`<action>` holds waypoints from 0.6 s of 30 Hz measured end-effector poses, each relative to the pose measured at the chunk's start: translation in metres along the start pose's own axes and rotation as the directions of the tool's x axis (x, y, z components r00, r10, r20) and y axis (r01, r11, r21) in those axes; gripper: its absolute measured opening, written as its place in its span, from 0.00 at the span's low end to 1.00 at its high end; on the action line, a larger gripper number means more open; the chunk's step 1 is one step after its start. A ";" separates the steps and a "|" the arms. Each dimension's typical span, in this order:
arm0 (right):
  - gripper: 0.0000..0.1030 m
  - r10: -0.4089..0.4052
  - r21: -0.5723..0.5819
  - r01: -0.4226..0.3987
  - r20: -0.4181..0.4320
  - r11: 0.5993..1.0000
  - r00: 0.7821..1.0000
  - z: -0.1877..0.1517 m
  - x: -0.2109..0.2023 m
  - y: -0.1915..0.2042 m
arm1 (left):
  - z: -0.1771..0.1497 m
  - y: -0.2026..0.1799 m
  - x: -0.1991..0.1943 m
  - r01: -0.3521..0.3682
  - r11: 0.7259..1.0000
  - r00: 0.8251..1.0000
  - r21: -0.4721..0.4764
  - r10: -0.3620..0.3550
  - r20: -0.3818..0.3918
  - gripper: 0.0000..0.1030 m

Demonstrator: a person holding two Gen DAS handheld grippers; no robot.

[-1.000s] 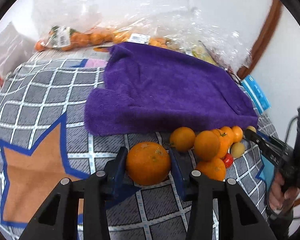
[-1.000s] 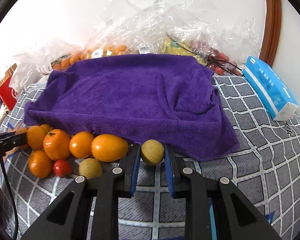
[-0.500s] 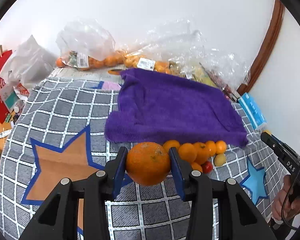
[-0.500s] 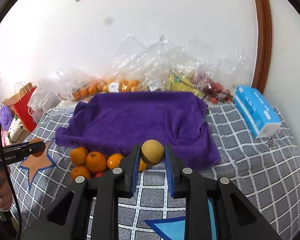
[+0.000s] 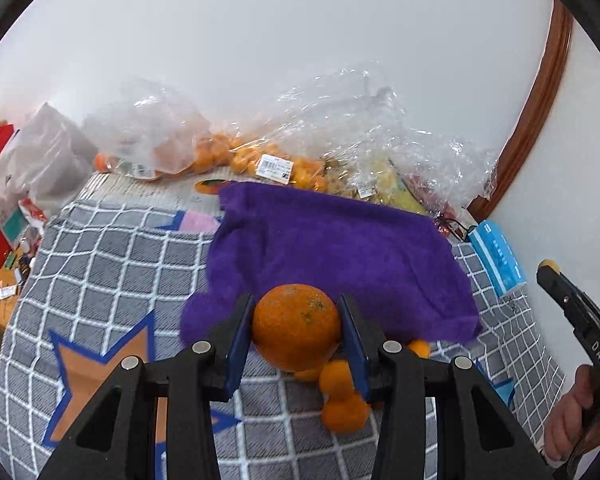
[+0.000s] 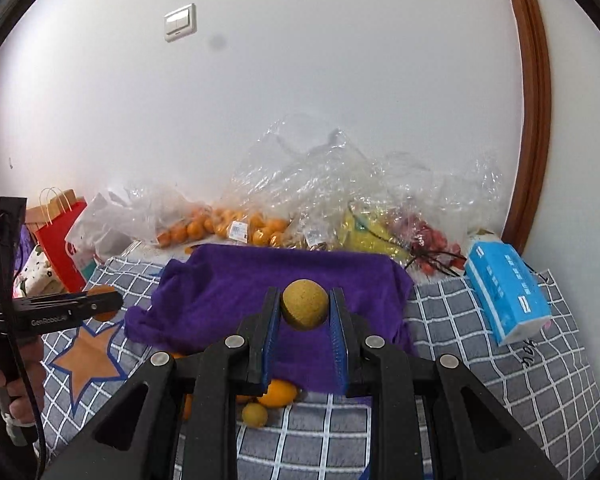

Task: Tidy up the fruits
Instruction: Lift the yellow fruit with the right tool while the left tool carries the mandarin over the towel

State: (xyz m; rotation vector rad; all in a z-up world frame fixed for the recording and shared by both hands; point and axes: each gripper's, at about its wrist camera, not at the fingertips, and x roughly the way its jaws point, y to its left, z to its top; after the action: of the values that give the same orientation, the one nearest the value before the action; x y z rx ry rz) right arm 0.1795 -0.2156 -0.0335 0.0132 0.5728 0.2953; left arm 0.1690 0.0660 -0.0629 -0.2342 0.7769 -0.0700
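Gripping orange [image 5: 296, 326], longan [image 6: 304, 303], above purple towel's [image 6: 236, 300] edge

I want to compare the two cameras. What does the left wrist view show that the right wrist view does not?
Only the left wrist view: the left gripper shut on an orange.

Only the right wrist view: the right gripper shut on a small yellow fruit, and a wall switch.

Both: the purple towel, the blue tissue pack, bagged fruit by the wall, loose fruit before the towel.
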 end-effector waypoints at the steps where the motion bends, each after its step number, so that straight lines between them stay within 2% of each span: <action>1: 0.23 0.001 0.003 -0.001 -0.001 1.000 1.000 0.000 0.002 0.000 | 0.003 -0.003 0.005 0.002 1.000 1.000 0.003 -0.002 0.002 0.39; 10: 0.23 0.015 0.032 -0.015 -0.018 0.999 1.000 0.014 0.041 -0.008 | 0.019 -0.011 0.052 0.024 1.000 1.000 0.001 -0.024 -0.010 0.39; 15: 0.23 0.041 0.074 -0.038 -0.048 0.997 0.998 0.003 0.072 -0.017 | 0.017 -0.003 0.075 0.039 0.999 0.999 -0.016 -0.040 -0.021 0.39; 18: 0.23 0.030 0.072 -0.024 -0.090 0.997 0.995 -0.004 0.090 -0.019 | 0.013 0.003 0.087 0.045 0.999 0.998 -0.025 -0.046 -0.036 0.39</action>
State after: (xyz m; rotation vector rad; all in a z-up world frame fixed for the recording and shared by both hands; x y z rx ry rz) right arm 0.2548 -0.2086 -0.0865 0.0759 0.6742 0.3030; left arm 0.2400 0.0583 -0.1144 -0.2747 0.8090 -0.1080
